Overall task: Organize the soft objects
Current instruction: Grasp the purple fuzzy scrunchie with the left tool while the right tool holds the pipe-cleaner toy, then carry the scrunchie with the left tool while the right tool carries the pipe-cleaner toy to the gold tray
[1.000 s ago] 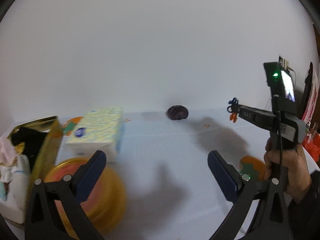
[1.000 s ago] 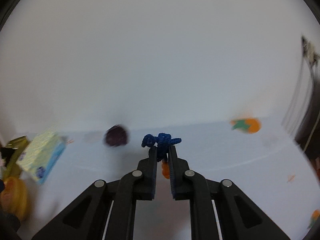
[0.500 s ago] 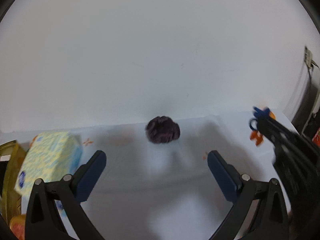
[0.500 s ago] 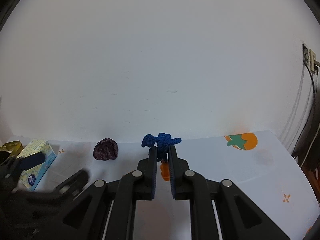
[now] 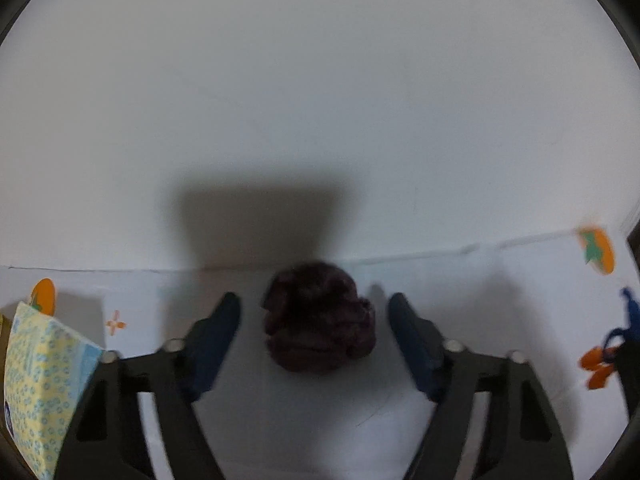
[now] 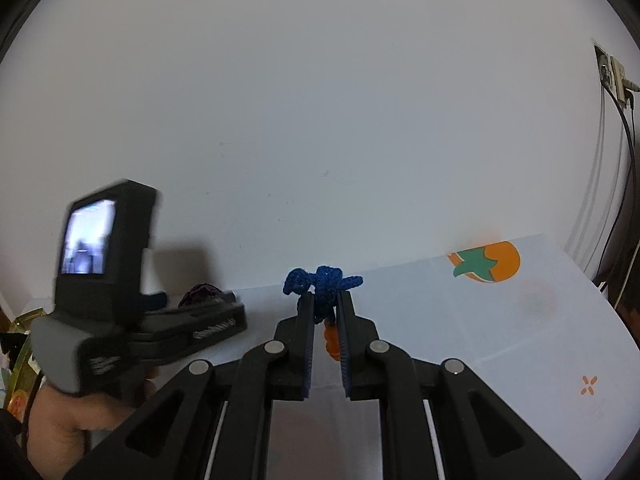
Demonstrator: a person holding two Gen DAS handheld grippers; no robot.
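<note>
The left gripper has travelled from the tissue box to straddle the purple scrunchie; its jaws have just been narrowing, untouching. Right gripper stays clamped on the blue crochet toy. Grasp is imminent.

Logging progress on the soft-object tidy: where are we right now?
Done: nothing visibly put away. In hand: right gripper is shut on the blue and orange crochet toy. Left gripper has just been closing, jaws either side of the dark purple scrunchie, pads not yet touching. Left: grip it, stow both.
</note>
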